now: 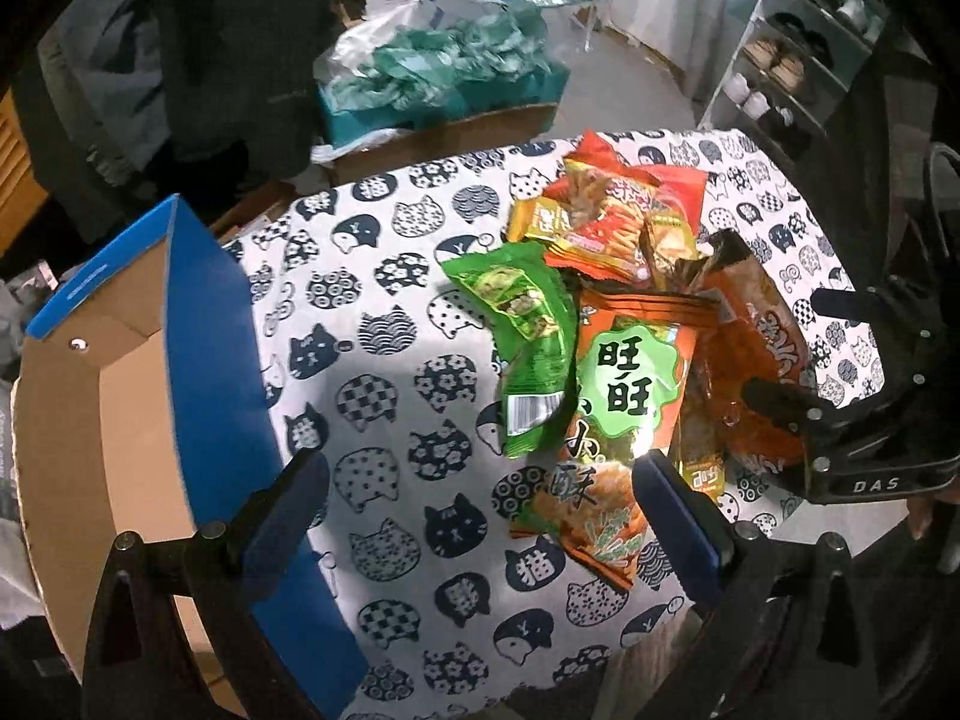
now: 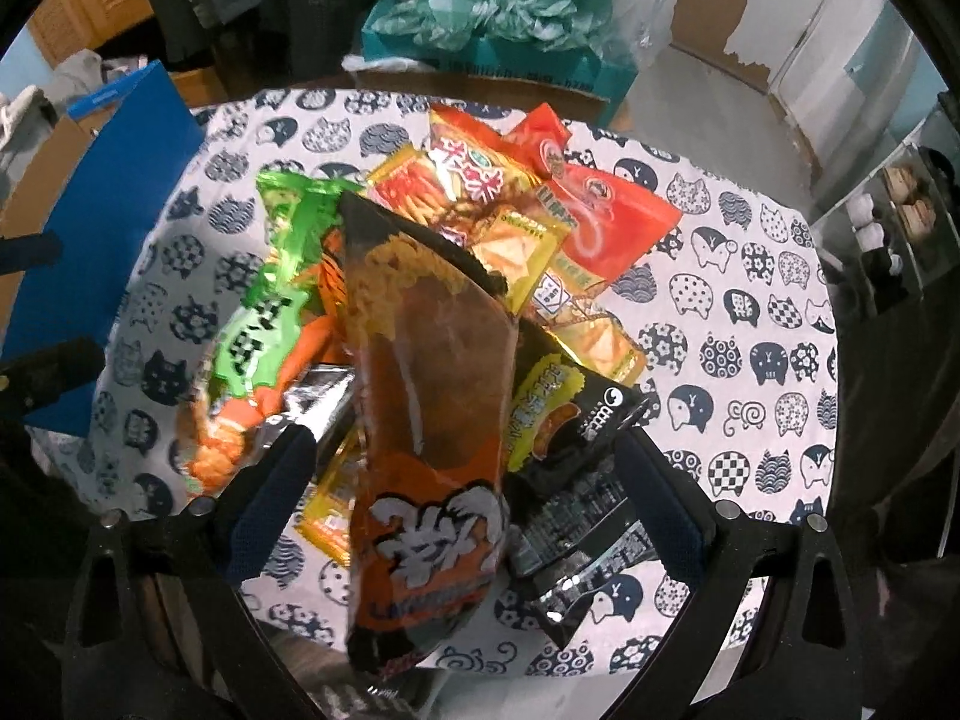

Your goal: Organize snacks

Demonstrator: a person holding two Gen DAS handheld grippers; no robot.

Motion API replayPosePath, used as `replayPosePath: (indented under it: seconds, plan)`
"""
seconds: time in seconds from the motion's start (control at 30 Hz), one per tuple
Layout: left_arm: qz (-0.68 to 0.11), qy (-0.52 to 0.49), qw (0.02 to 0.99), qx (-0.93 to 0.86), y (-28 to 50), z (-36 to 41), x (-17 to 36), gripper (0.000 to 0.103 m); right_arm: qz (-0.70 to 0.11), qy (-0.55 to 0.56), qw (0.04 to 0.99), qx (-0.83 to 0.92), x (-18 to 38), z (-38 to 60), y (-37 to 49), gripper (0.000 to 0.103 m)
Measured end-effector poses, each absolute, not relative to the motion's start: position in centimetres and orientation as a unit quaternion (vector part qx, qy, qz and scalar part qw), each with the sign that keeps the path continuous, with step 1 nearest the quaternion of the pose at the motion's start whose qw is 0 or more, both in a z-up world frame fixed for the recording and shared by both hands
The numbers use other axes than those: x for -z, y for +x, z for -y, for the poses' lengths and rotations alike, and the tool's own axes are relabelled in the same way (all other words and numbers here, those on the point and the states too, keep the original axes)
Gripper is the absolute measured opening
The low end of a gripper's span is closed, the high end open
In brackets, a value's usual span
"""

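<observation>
while your right gripper (image 2: 456,480) sits spread wide around the orange snack bag (image 2: 432,420), not yet pinching, and your left gripper (image 1: 480,516) hangs wide and empty, you're mid-pick, so clamp it and carry it to the cardboard box (image 1: 120,396) at frame left.

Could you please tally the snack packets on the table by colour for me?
green packet: 1
orange-and-green packet: 1
orange packet: 1
black packet: 1
red packets: 2
yellow sachets: 3
Total: 9 visible; the pile may hide more.
</observation>
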State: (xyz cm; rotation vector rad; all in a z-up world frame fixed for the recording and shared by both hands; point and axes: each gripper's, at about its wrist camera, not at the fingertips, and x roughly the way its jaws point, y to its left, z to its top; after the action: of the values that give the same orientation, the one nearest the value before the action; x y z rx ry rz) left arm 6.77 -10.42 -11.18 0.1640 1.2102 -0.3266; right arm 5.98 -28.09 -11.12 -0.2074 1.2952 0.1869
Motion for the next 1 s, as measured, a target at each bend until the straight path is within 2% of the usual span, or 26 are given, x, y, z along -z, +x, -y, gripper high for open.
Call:
replayPosePath:
  seconds: [0.07,0.2,0.33,0.6,0.63,0.67,0.7,0.77,0.8,0.9,0.93,0.97,1.0]
  plan:
    - [-0.566,0.079,0.805,0.157,6.8,11.0,11.6,0.103,-0.607,-0.100,0.784,-0.088,11.7,28.1,6.1,0.094]
    - [-0.572,0.089,0.798,0.169,6.8,12.5,12.7,0.103,-0.613,-0.085,0.779,-0.099,12.4,28.6,6.0,0.077]
    - [-0.580,0.098,0.787,0.184,6.9,13.9,13.6,0.103,-0.617,-0.060,0.777,-0.109,12.4,29.2,5.9,0.046]
    - [-0.600,0.094,0.771,0.191,7.2,15.5,15.7,0.102,-0.617,-0.031,0.778,-0.116,12.2,30.3,5.7,0.043]
    - [-0.603,0.091,0.769,0.193,7.3,15.7,16.0,0.099,-0.616,-0.033,0.778,-0.117,12.2,30.3,5.6,0.043]
    - [-0.606,0.089,0.766,0.194,7.4,15.9,16.3,0.089,-0.616,-0.035,0.778,-0.118,12.2,30.3,5.6,0.043]
    - [-0.613,0.083,0.760,0.198,7.6,16.0,16.6,0.086,-0.615,-0.037,0.779,-0.119,12.2,30.2,5.6,0.043]
    - [-0.621,0.067,0.751,0.214,7.6,16.2,16.9,0.070,-0.613,-0.038,0.780,-0.119,12.1,30.2,5.6,0.043]
    - [-0.625,0.057,0.745,0.227,7.6,16.3,17.2,0.058,-0.613,-0.038,0.780,-0.119,12.1,30.2,5.6,0.043]
    - [-0.621,0.076,0.748,0.224,7.4,16.8,17.3,0.048,-0.614,-0.038,0.779,-0.117,12.1,30.3,5.5,0.043]
    - [-0.618,0.080,0.749,0.225,7.2,16.8,17.3,0.035,-0.614,-0.038,0.779,-0.118,12.0,30.3,5.6,0.043]
    - [-0.619,0.084,0.748,0.224,7.2,16.9,17.3,0.030,-0.614,-0.039,0.780,-0.118,11.9,30.2,5.6,0.042]
    - [-0.618,0.087,0.750,0.220,7.1,16.8,17.2,0.029,-0.613,-0.041,0.780,-0.118,11.9,30.1,5.5,0.042]
